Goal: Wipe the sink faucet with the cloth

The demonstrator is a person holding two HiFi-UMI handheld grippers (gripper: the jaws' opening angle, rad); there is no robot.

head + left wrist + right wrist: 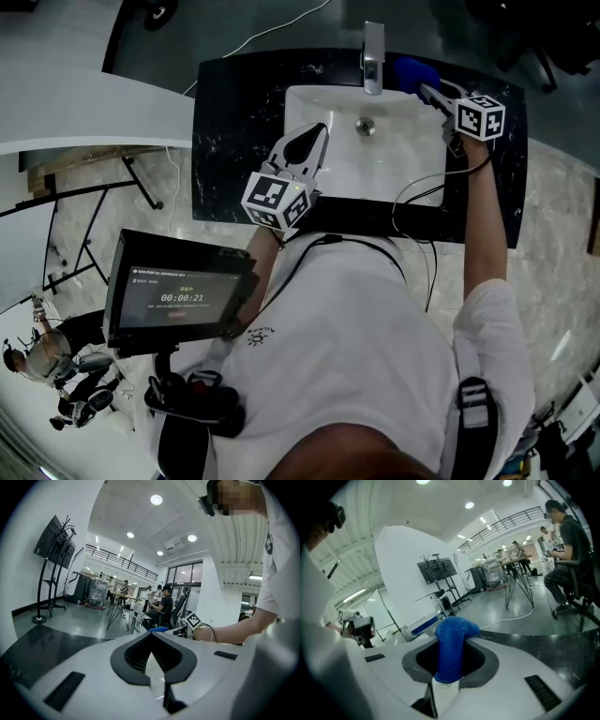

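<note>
The chrome faucet [373, 56] stands at the far rim of the white sink [403, 164]. My right gripper [428, 91] is just right of the faucet, shut on a blue cloth [411, 72] that bulges out beyond its tips toward the spout. In the right gripper view the cloth [452, 651] hangs folded between the jaws. My left gripper [317, 134] hovers over the sink's left side, shut and holding nothing. In the left gripper view its jaws meet at the tips [152, 635], with the cloth [159, 629] visible past them.
A black marble counter [230, 141] surrounds the sink, whose drain [366, 126] lies below the faucet. A screen on a stand [178, 295] sits at my lower left. Cables [417, 202] trail from the grippers over the sink's near rim. People sit at desks in the background.
</note>
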